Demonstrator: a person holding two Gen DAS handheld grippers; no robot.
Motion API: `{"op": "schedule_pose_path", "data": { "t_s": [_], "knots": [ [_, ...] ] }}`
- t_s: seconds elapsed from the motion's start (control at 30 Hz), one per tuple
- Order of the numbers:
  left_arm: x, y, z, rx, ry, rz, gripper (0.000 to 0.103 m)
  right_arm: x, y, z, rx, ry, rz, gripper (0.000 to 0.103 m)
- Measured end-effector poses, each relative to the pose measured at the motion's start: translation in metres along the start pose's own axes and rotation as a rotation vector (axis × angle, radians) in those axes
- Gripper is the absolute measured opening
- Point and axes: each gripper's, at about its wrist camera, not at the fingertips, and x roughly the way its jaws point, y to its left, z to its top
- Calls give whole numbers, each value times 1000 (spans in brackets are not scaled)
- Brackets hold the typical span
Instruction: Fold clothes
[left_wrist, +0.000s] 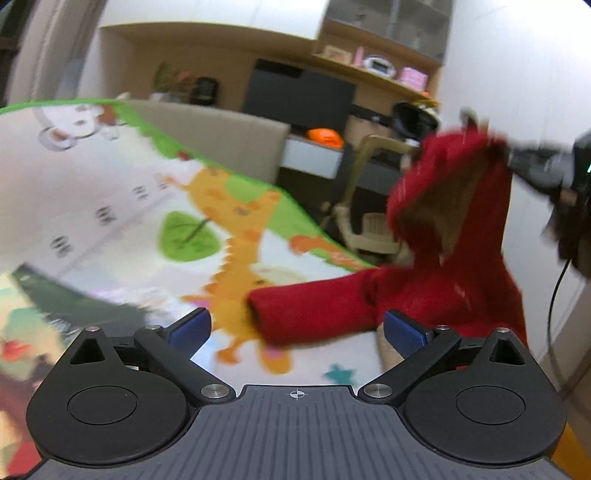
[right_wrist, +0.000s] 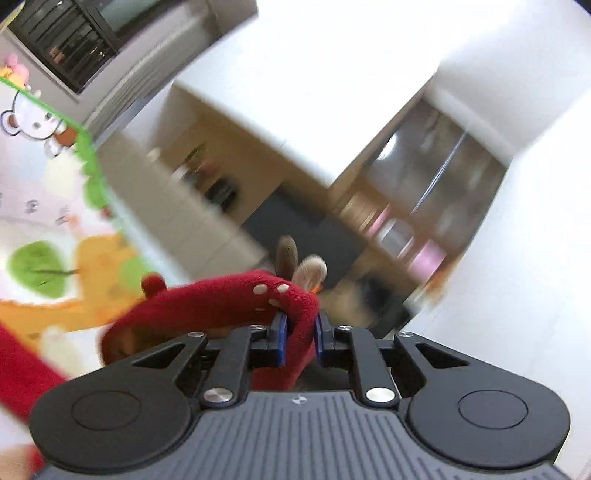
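Garment: your task item is a small red fleece hooded garment with tan lining and two little ears on the hood. It hangs in the air by its hood edge, body drooping, one sleeve stretched out low over the mat.

Sleeve: the cuff end lies just ahead of your left gripper, between its fingers' line of reach but not inside them.

Right gripper: your right gripper is clamped on a fold of the red fleece at the hood rim; the blue pads sit nearly together with cloth between them.

Left gripper: your left gripper stands wide apart and carries nothing. Both blue pads are bare.

Surface: a children's play mat with a green border, an orange giraffe and a green leaf print lies below. Whether it covers a worktop or the floor, you cannot tell.

Surroundings: wooden shelving with small items stands behind, well apart from the work.

Image quality: both views are motion-blurred, so fine detail is unreliable.

Step in hand, judged: the garment is lifted and unfolded in shape, which suits either spreading it flat for folding or carrying it elsewhere.

Next move, judged: any second grasp calls for the free gripper to close on a firm edge, such as cuff or hem, without bunching the loose fleece.
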Motion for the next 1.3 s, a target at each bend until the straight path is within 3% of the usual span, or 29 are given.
{"op": "schedule_pose_path", "data": {
  "t_s": [0.2,0.27,0.43,0.53,0.83,0.93,1.1,1.2,1.27,1.3],
  "knots": [
    [-12,-39,1,60,-33,-44,102,-71,-67,56,9,-312,-219,14],
    [-27,-46,1,78,-59,-37,102,-92,-82,80,29,-387,-244,14],
    [-72,-50,3,80,-151,7,102,-152,-111,132,62,-556,-250,14],
    [-106,-44,7,65,-226,77,102,-187,-121,158,90,-644,-235,14],
    [-239,-22,30,19,-569,252,103,-262,-164,210,286,-853,-131,14],
    [-256,-16,33,15,-595,291,103,-241,-176,210,369,-841,-100,14],
    [-246,5,38,-30,-555,325,103,-113,-154,197,485,-703,-41,14],
    [-221,18,38,-55,-494,328,103,-16,-101,180,445,-450,91,14],
    [-206,26,33,-68,-440,315,103,50,-63,167,405,-265,185,25],
    [-196,29,29,-79,-404,303,103,83,-44,161,384,-172,232,39]
  ]
}}
